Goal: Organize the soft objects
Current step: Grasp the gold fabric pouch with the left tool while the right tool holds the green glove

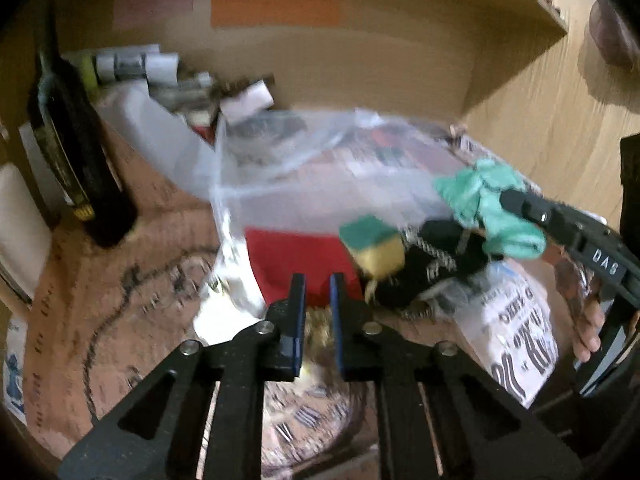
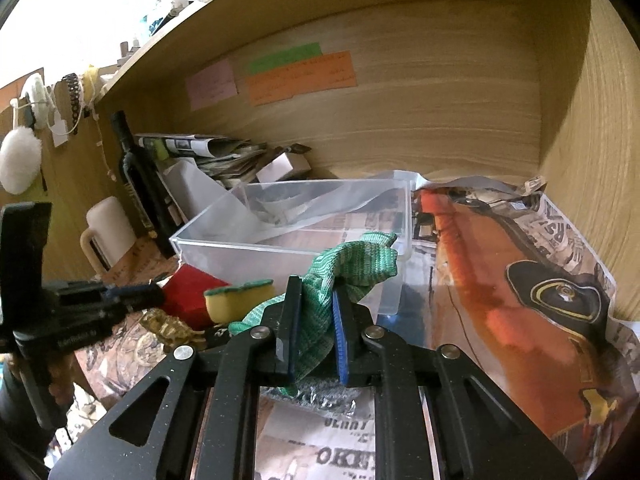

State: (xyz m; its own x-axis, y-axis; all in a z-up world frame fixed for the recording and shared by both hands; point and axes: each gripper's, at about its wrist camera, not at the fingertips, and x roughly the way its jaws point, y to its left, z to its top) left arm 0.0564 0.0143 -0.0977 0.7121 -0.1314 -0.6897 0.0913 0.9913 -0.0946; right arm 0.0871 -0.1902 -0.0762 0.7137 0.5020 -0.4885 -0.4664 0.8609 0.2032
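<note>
A green knitted cloth (image 2: 352, 264) is gripped between the fingers of the right gripper (image 2: 314, 320), bunched at the pads with its loose end draped towards the near wall of a clear plastic bin (image 2: 280, 248), which sits just behind it on a newspaper-covered shelf (image 2: 500, 264). Whether the cloth touches the bin's rim cannot be told. The left gripper (image 1: 316, 304) is seen nearly closed with nothing caught between its fingers; it hovers over a red block (image 1: 296, 256), beside a green-topped yellow sponge (image 1: 372, 248). A small gold ornament (image 2: 168, 328) lies near the sponge, and a dark bottle (image 2: 140, 184) and a white mug (image 2: 108, 228) stand further off to the left. The next step is judged to be the placing of the cloth in the bin. Risk is noted: the hanging end may snag on the bin's wall and drag the light bin along, or the cloth may fall short onto the paper if released early. The closely placed grippers may also knock the sponge.
</note>
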